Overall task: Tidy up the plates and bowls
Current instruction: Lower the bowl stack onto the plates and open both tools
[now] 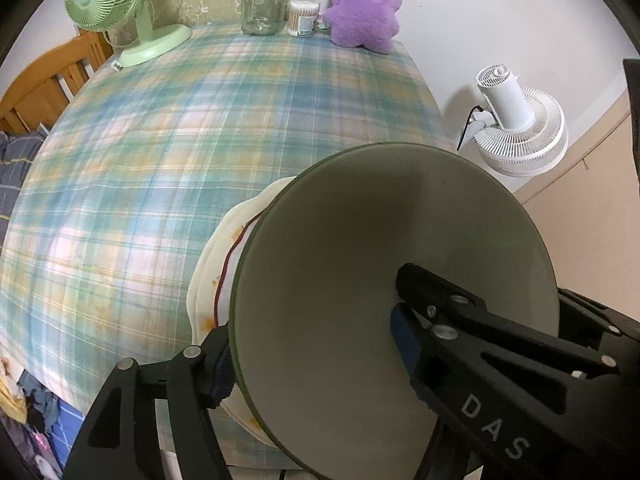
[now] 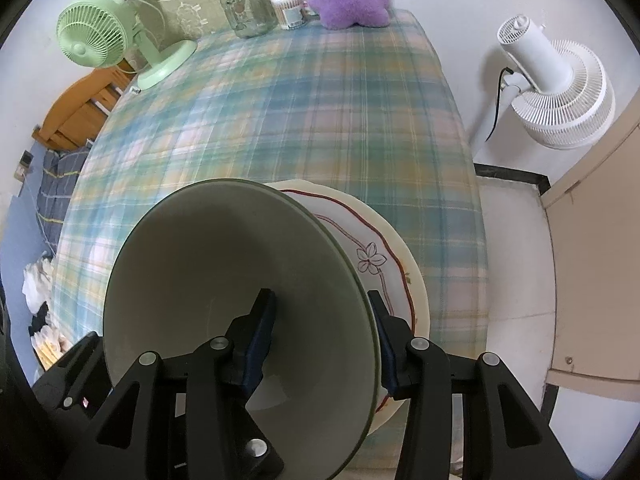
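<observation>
Left gripper (image 1: pixel 316 350) pinches the bowl's (image 1: pixel 360 272) wall: one finger inside, one outside against the rim. Right gripper (image 2: pixel 322 338) clamps the opposite wall of the bowl (image 2: pixel 208 264) the same way. Both are closed down to the wall thickness. The bowl is tilted, its inside bare, over a flower-patterned plate (image 2: pixel 384 256) near the table's (image 1: pixel 160 152) front right corner; contact between them can't be told. A lidded glass jar (image 1: pixel 264 4) stands at the far edge.

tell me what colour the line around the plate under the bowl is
Dark red, on the cream plate; clearest in the right wrist view.
</observation>
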